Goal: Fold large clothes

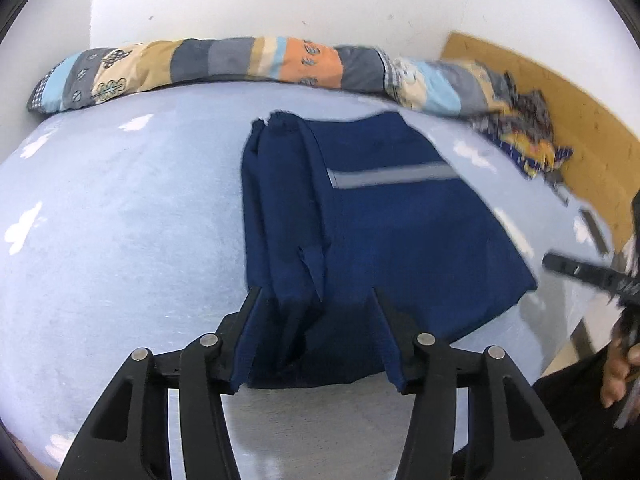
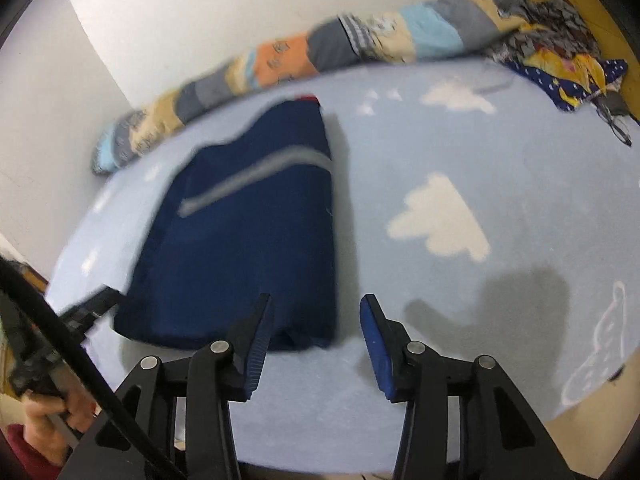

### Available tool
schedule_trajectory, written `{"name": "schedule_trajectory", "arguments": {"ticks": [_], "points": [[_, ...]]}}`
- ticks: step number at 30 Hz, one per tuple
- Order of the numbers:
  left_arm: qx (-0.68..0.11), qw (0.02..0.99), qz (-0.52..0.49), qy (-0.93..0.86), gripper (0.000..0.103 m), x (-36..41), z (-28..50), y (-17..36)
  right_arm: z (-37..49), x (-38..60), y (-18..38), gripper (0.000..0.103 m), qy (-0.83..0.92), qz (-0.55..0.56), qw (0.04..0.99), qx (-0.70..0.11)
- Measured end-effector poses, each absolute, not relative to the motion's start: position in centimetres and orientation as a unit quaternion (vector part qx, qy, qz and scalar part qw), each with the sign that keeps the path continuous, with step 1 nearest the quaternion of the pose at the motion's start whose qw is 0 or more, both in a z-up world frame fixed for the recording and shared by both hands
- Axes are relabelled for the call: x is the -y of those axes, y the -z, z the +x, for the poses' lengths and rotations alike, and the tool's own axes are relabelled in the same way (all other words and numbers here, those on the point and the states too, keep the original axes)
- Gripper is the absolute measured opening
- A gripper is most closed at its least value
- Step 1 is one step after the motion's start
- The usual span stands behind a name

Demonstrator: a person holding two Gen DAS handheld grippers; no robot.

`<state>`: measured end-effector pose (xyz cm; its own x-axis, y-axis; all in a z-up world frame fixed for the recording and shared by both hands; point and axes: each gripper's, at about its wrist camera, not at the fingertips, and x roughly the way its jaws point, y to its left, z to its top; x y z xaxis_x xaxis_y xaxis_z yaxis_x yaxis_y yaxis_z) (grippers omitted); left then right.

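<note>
Folding looks midway: a dark navy knit garment with a grey horizontal stripe [image 1: 384,216] lies narrowed into a long panel at the centre of a pale blue bedsheet printed with white clouds [image 1: 120,208], its far end near a rolled patchwork quilt [image 1: 224,64] along the top of the frame. The left gripper [image 1: 316,300] stands at the garment's near hem, jaws about half open with the bunched hem lying between them, though the pads do not visibly press on it. In the right wrist view the right gripper [image 2: 316,312] hovers half open at the hem's lower right corner, holding nothing. Judging by this layout, the next move calls for both grippers to close on the near hem corners and carry them toward the far end.
</note>
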<state>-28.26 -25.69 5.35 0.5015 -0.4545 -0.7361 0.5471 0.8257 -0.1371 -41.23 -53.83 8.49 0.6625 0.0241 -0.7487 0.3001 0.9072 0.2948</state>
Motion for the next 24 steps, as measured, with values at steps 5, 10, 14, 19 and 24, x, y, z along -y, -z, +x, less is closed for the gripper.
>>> {"name": "schedule_trajectory", "arguments": {"ticks": [5,10,14,19,24], "points": [[-0.431,0.851,0.136,0.267,0.053,27.9,-28.2,-2.3,-39.2,51.4,-5.5,0.036,0.078,0.147,0.865,-0.473],[-0.416,0.860,0.124,0.270,0.054,27.4,-28.4,-4.0,-39.7,53.7,-4.5,0.037,0.055,0.232,0.840,-0.488],[-0.365,0.884,0.108,0.271,0.056,27.1,-27.7,-6.9,-40.4,54.0,-9.1,0.037,0.080,0.192,0.878,-0.431],[-0.360,0.886,0.110,0.271,0.059,29.3,-24.1,-8.4,-37.1,54.3,-13.2,0.038,0.066,0.166,0.901,-0.395],[-0.364,0.884,0.122,0.268,0.059,33.4,-17.6,-8.4,-28.5,54.6,-13.2,0.037,0.035,0.158,0.900,-0.405]]}}
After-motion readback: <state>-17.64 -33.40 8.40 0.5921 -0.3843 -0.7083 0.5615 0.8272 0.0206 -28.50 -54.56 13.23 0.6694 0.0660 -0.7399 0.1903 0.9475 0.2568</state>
